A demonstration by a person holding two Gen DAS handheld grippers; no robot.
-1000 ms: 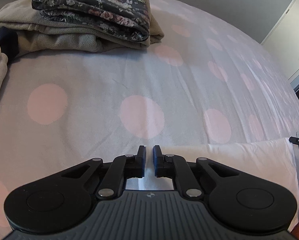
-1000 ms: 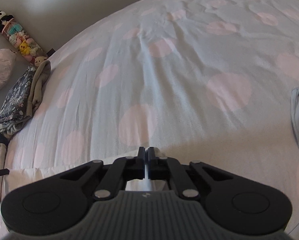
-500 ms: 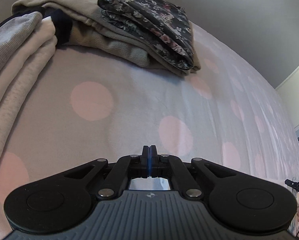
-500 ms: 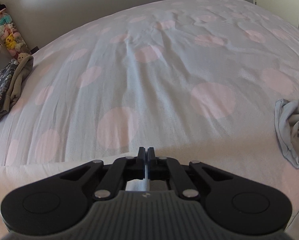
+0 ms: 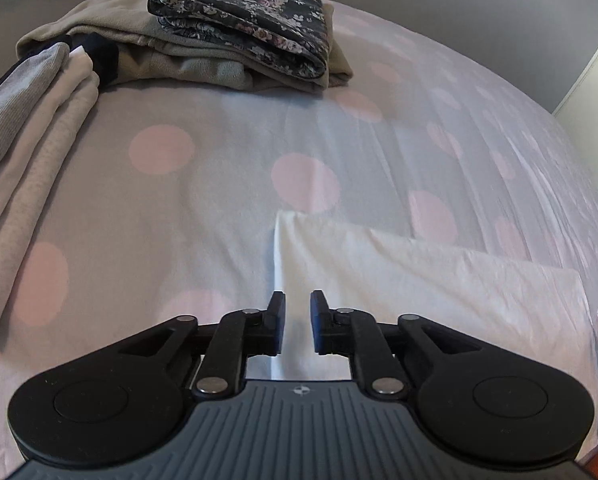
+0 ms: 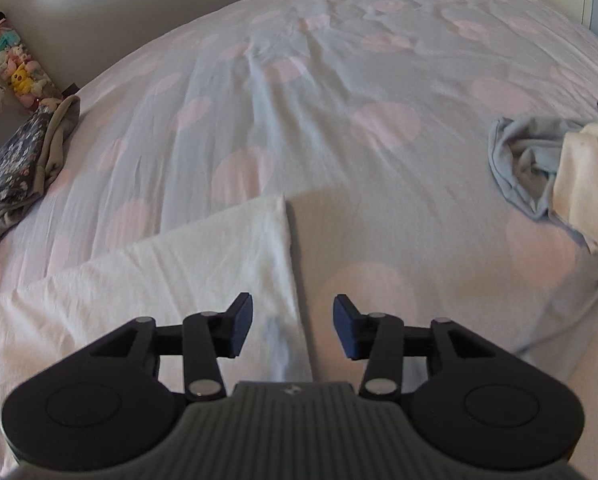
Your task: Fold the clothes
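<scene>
On the bed: a sheet (image 5: 227, 184) with pale pink dots covered the whole surface, and all the clothes lay on it.
White garment: the folded white cloth (image 5: 419, 280) lay flat near the front edge of the bed, directly under both claws; in the right wrist view the same cloth (image 6: 159, 280) reached from the left border to a straight folded edge between the fingers.
Left claw: the left claw (image 5: 297, 322) was opening, its blue pads stood a little apart, and they pressed on nothing (the left edge of the white cloth lay below the gap, not between the pads).
Right claw: the right claw (image 6: 293, 330) was opening too, wider than the left one, with the right edge of the white cloth under it and nothing held.
Folded pile: a dark floral garment (image 5: 251, 24) rested on top of a beige garment (image 5: 171, 56) at the far left side of the bed, well apart from the white cloth.
Second pile: grey and cream folded clothes (image 5: 31, 132) lay along the left border of the left wrist view.
Unfolded clothes: a crumpled pale blue garment (image 6: 527, 164) with a cream piece (image 6: 579, 176) over it lay at the right.
Toys: small plush figures (image 6: 15, 68) stood by the wall.
</scene>
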